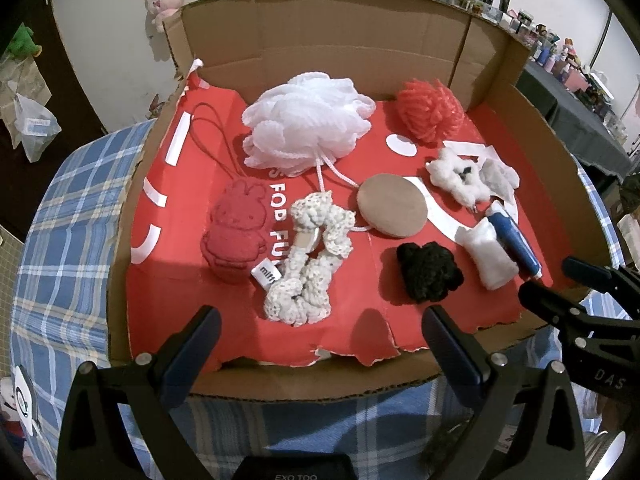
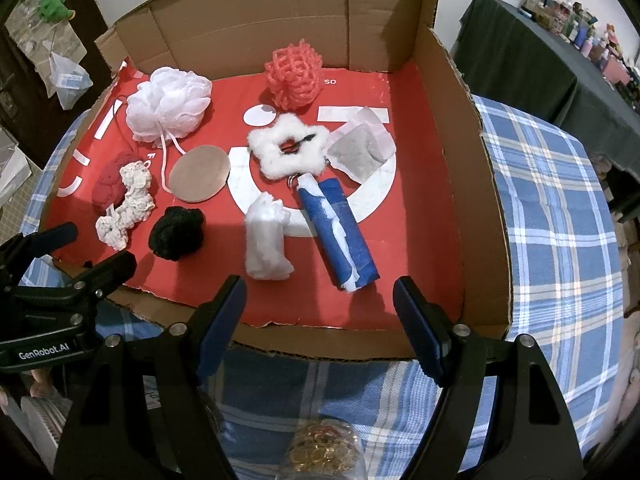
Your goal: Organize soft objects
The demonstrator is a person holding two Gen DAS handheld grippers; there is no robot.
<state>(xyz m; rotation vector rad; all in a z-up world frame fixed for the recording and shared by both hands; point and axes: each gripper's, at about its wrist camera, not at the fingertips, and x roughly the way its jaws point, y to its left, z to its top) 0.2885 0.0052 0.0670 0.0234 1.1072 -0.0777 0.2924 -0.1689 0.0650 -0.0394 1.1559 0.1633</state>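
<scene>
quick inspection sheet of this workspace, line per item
surface: cut-open cardboard box with red printed floor, on a blue plaid tablecloth
job's things: white mesh pouf, coral pouf, red bunny sponge, cream crochet scrunchie, black scrunchie, white fluffy flower piece, tan round pad, white wad, blue roll, tea-bag-like sachet
clutter: nothing seen
grippers: left gripper and right gripper open, empty, at the near edge
cables: nothing seen
surroundings: plush toys on wall, crowded shelf at right
</scene>
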